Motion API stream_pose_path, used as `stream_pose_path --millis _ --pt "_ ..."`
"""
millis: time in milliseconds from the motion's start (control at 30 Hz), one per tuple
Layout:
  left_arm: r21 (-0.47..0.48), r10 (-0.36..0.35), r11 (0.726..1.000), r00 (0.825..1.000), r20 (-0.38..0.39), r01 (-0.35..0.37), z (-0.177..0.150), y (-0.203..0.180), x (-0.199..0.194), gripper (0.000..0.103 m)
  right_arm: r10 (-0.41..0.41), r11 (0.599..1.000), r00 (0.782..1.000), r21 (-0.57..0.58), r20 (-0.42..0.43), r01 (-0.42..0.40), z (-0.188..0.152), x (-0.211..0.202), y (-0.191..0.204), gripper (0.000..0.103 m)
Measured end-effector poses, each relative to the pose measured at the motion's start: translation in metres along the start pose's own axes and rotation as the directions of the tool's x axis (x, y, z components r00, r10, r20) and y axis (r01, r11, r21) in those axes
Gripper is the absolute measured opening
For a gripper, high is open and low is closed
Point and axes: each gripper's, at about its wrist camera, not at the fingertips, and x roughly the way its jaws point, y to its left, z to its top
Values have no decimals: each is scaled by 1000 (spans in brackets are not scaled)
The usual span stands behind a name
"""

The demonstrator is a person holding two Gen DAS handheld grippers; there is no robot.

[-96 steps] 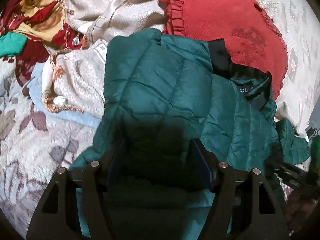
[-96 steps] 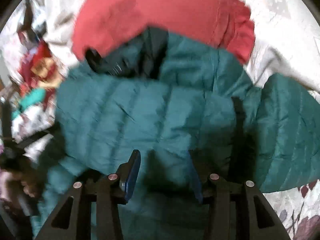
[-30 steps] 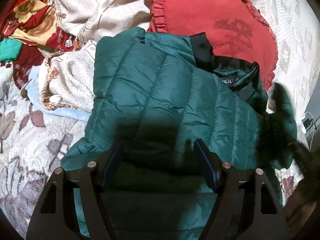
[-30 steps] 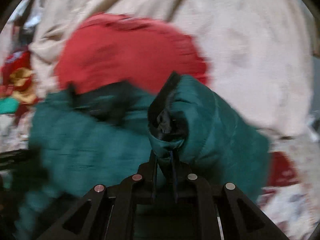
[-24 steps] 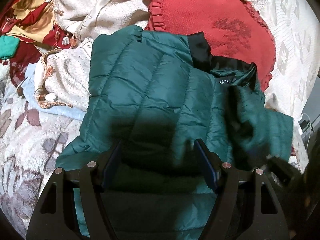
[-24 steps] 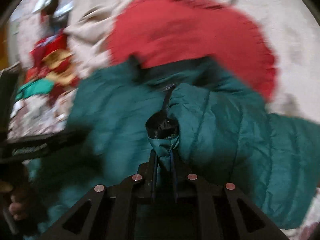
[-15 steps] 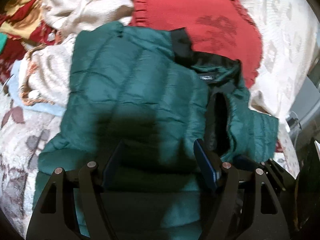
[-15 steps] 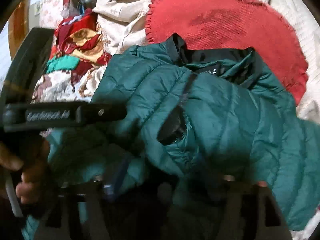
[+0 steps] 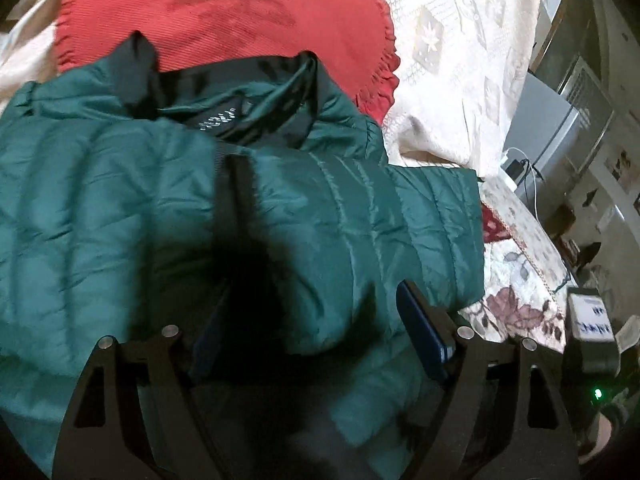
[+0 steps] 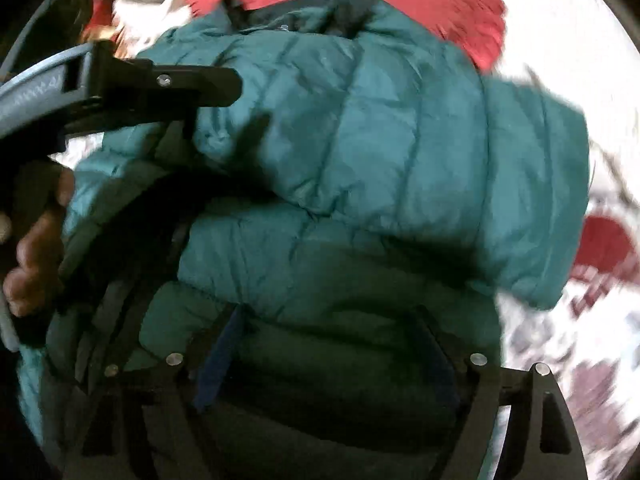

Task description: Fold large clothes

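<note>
Jacket: green puffer on bed, collar against red cushion.
Handling: we reckon soft, light, slippery — grab hem/seams.
Left gripper: jaws opening, nothing pinched.
Right gripper: opening too — empty.

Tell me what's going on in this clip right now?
A person with a handheld gripper in each hand is folding a dark green quilted puffer jacket on a bed, its collar resting on a red ruffled cushion. One sleeve already lies folded across the front. The left gripper and right gripper both hover over the jacket with jaws opening; nothing is pinched between either pair.
</note>
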Motion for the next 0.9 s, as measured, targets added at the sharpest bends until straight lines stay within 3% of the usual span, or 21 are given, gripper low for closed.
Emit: stream_pose_path --millis 100,167,200,267,533,667,800,900 --pt "-32 8 999 1000 5 -8 -1 4 7 77 -12 1000 1000 4 10 12 -2 1 -4 91" --pt "-27 -5 1000 1000 -11 4 -1 4 9 22 -43 999 999 10 15 43 -4 4 -4 100" --pt "-20 2 1000 1000 -20 -3 -1 4 9 12 -54 998 998 17 14 54 -5 5 -4 101" --pt "-10 -13 1000 1000 -2 13 -3 3 1 8 -59 998 998 20 10 59 -5 7 -3 102" --pt "18 -61 998 989 137 59 4 -5 -68 7 -66 997 998 29 -3 66 -6 7 -6 103" --pt "6 -48 999 982 183 48 6 6 -97 7 -73 997 997 26 -3 73 -6 5 -1 103" --pt "-45 75 997 968 238 -66 5 33 -122 7 -82 996 997 19 13 82 -9 1 1 102" --pt "-152 210 973 946 246 -176 2 69 -141 7 -76 997 997 23 23 75 -12 -3 6 102"
